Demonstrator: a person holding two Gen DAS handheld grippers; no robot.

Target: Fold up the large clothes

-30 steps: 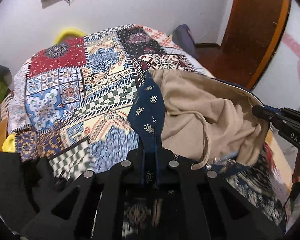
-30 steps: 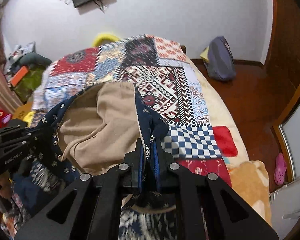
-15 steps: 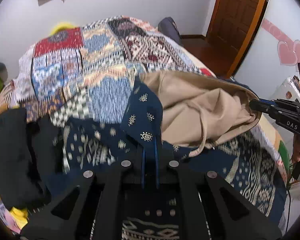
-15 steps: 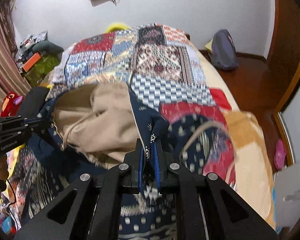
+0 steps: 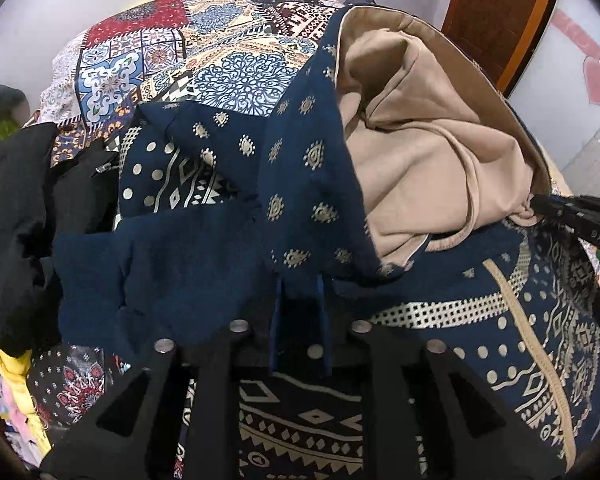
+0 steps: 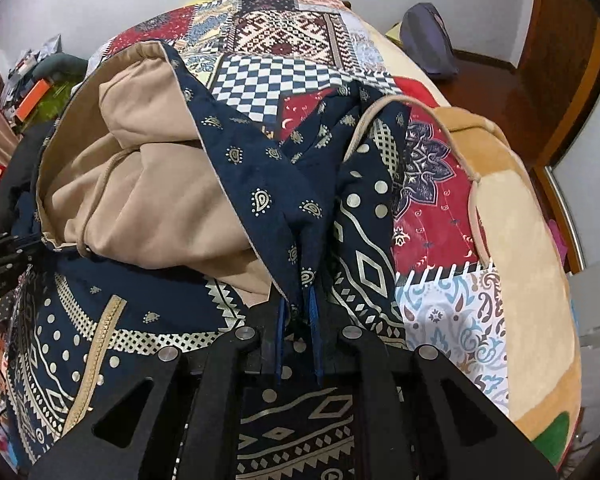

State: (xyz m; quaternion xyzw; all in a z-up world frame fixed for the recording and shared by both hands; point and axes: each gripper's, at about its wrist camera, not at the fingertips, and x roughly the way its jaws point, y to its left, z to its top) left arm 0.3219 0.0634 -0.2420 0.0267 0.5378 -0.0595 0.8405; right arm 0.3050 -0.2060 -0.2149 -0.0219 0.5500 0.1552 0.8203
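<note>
We look down on a bed [image 6: 512, 240] under a patchwork quilt [image 5: 148, 60], in a room with pale walls, a wood door [image 5: 496, 12] and a grey bag [image 6: 428, 40] on the dark floor past the bed's far corner. Across the near half of the quilt lies the robe [image 6: 268, 184], navy with a cream print and a tan lining [image 5: 432, 168], its top layer doubled over so the lining shows. A black garment [image 5: 16, 216] is heaped at the bed's left edge beside it. The far half of the quilt is bare, and the bed's right side drops to open floor. Our left gripper [image 5: 298, 292] has just been opening: its blue pads stand a narrow gap apart with the navy hem draped loose between them, where a second ago they pinched it tight. Our right gripper [image 6: 298, 300] is nearly closed, clamping a navy fold between its pads. Since the earlier frame both corners have come down and toward us, so the robe now covers quilt squares that were showing, and a tan cord [image 6: 476, 204] trails over the red patch.
</note>
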